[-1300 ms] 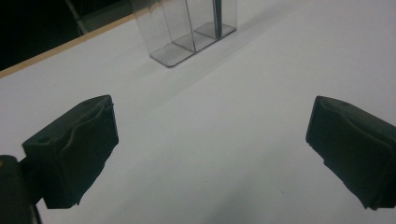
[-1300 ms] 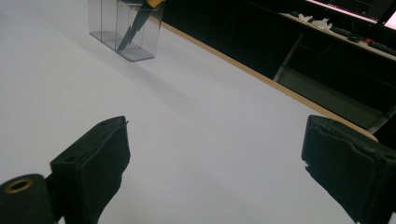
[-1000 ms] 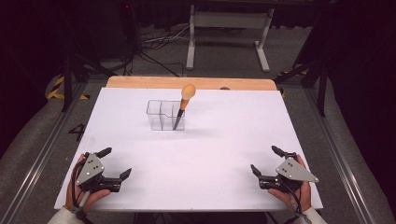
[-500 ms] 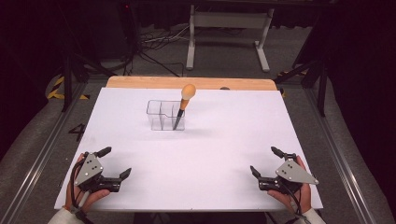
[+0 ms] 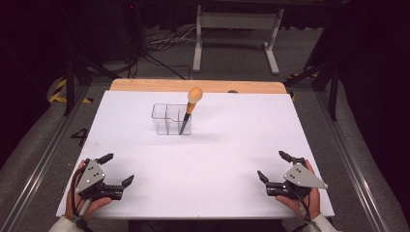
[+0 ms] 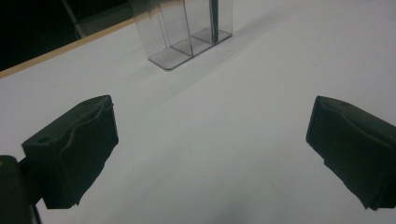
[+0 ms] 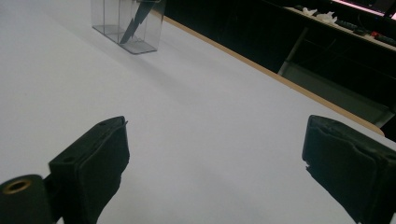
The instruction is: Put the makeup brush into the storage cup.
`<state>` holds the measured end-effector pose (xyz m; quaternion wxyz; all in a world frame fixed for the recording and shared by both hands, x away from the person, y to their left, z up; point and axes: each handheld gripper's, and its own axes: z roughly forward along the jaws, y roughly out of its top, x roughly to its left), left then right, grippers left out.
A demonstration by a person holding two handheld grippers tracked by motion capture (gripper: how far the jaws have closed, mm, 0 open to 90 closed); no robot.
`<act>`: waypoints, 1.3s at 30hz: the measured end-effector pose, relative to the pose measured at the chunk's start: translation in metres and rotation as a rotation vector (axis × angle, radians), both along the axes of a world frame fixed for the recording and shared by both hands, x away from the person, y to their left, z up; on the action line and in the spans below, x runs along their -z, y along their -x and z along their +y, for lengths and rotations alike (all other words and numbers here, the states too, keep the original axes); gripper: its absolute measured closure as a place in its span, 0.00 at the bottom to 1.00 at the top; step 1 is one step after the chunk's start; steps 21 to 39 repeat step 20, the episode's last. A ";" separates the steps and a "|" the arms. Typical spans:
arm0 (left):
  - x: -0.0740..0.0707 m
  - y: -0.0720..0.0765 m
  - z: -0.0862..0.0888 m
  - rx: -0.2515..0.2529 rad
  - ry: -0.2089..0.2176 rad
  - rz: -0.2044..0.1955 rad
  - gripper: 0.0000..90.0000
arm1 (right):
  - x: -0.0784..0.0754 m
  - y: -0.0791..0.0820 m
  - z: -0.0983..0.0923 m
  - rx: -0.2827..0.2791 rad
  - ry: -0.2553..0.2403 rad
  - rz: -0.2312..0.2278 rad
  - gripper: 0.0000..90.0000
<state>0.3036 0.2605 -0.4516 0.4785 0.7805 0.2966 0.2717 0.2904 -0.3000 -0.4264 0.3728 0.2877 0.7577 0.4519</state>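
High view: left gripper (image 5: 115, 170) at 7 o'clock, jaws apart, empty, hand low on table (image 5: 217, 193). Clear holder (image 5: 171, 119) at 12 o'clock, brush (image 5: 189, 107) leaning inside. Right gripper (image 5: 274, 166) at 5 o'clock, jaws apart. Risk: careless grab tips light holder.

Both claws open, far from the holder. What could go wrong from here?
1. The tool leans tilted in the holder, its orange head well above the rim; a pull at an angle may tip the light clear holder.
2. The holder stands loose on the table; a nudge from the left claw or right claw may slide it.
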 end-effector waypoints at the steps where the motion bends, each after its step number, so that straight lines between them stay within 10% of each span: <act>1: 0.000 0.000 0.000 0.000 0.000 0.000 0.03 | 0.000 0.000 0.000 0.000 0.000 0.000 0.09; 39: 0.000 -0.013 -0.011 0.028 -0.012 0.015 0.03 | 0.004 0.004 -0.013 0.047 -0.008 0.015 0.09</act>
